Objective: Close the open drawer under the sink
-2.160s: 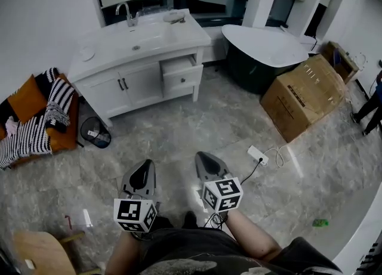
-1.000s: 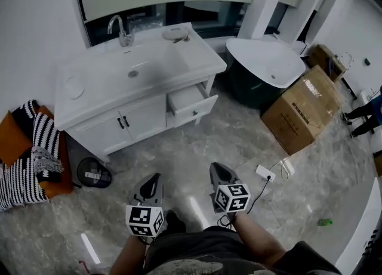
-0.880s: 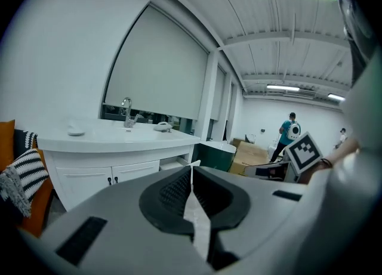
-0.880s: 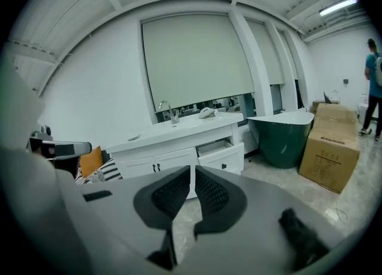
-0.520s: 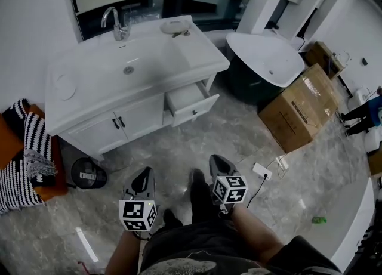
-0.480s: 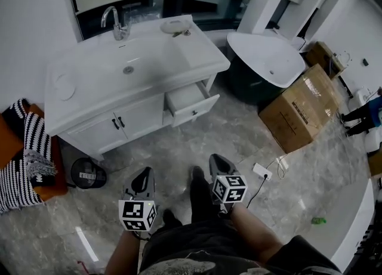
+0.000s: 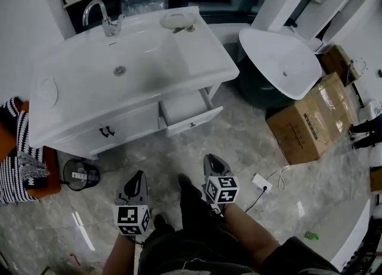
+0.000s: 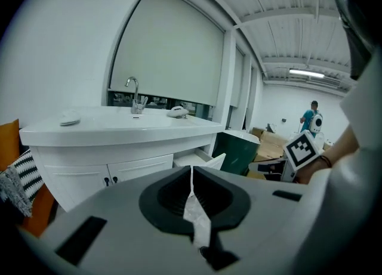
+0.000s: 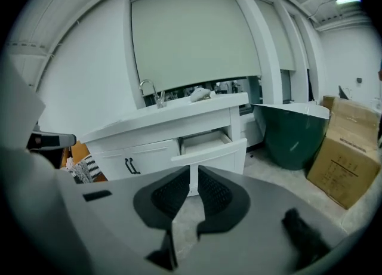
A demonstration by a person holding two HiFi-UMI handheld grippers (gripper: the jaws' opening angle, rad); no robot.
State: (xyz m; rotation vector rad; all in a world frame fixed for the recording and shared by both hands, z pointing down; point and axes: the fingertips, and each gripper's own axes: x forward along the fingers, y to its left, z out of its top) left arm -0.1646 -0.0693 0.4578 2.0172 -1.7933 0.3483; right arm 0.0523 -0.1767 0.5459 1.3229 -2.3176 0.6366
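The white vanity [image 7: 128,71] with a sink and tap stands ahead. Its right-hand drawer [image 7: 192,120] is pulled out, its inside showing. Both grippers hang over the marble floor, short of the drawer and touching nothing. My left gripper [image 7: 138,177] is shut and empty, below and left of the drawer. My right gripper [image 7: 213,161] is shut and empty, just below the drawer front. In the left gripper view the drawer [image 8: 205,160] shows beyond the closed left gripper [image 8: 191,171]. In the right gripper view the drawer [image 9: 210,148] lies straight ahead of the closed right gripper [image 9: 192,171].
A dark green tub [image 7: 276,59] stands right of the vanity, with a cardboard box [image 7: 311,121] beyond it. A white power strip [image 7: 261,182] with its cord lies on the floor by my right arm. A black bin [image 7: 79,174] and striped cushions [image 7: 13,169] sit at the left.
I have stepped closer to the vanity, which now fills more of the head view. Both grippers came forward and down toward it. The drawer stays open.
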